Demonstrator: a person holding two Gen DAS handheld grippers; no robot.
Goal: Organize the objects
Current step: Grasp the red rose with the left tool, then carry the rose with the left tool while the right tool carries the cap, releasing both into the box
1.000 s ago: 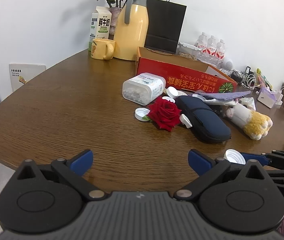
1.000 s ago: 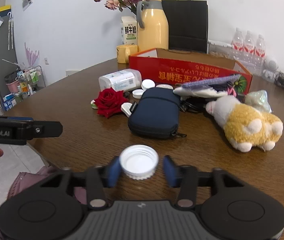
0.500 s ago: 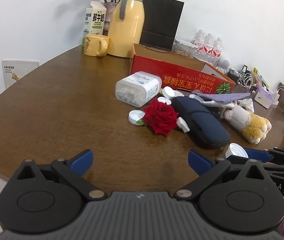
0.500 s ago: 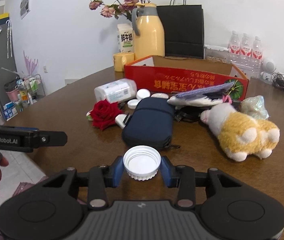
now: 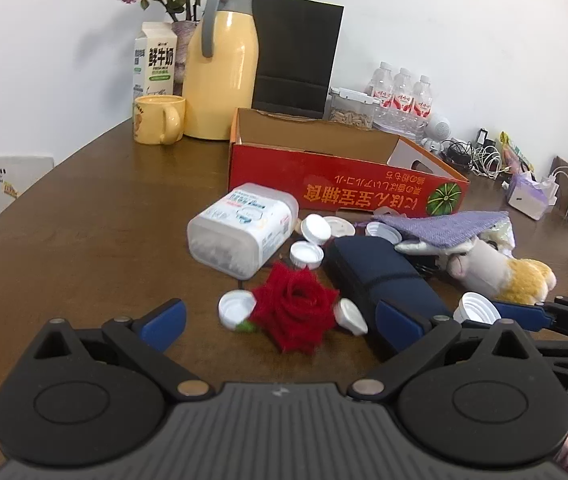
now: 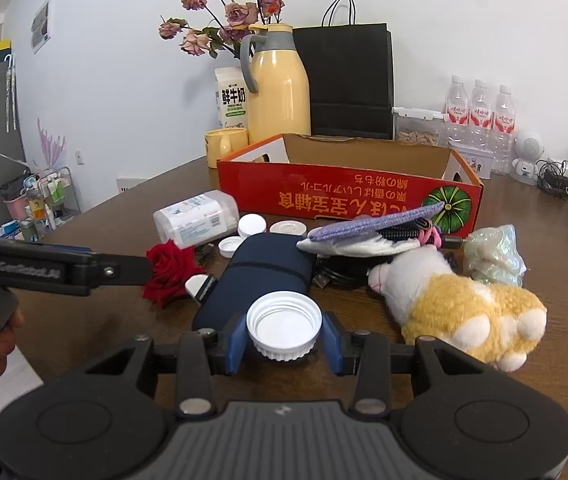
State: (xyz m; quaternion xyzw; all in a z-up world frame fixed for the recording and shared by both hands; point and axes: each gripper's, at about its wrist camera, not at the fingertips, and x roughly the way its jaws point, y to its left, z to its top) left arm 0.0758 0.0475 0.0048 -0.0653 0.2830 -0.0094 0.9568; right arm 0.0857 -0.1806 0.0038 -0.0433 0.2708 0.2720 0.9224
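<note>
Dark wood-grain round table [image 5: 83, 220] fills both views under a plain white wall, its near edge cut off behind each tool's black body.

From the right wrist view, the right gripper [image 6: 284, 338] has its blue pads clamped on a white ribbed plastic screw cap [image 6: 284, 326], open side up and clear of the table. Directly ahead of it lies a navy zipped fabric pouch [image 6: 259, 276], whose near end the cap hides. Ahead and to the right lies a white-and-yellow plush paw toy [image 6: 460, 300], and beyond the pouch a lilac knitted cloth [image 6: 380, 220] covers things too tangled to make out. Farther ahead stands an open red cardboard box [image 6: 348, 196]; its floor is hidden by the front wall.

In the left wrist view, the left gripper [image 5: 279, 320] stands wide apart with nothing between its pads. Just ahead of it lie a red fabric rose [image 5: 294, 308] and small white caps [image 5: 235, 308] beside it. Farther ahead lies a clear plastic tub [image 5: 239, 232] on its side. This view alone shows the held cap from the side, at the far right. Only the right wrist view shows a hand on the left tool's handle and shelving off to the left, too blurred to make out.
</note>
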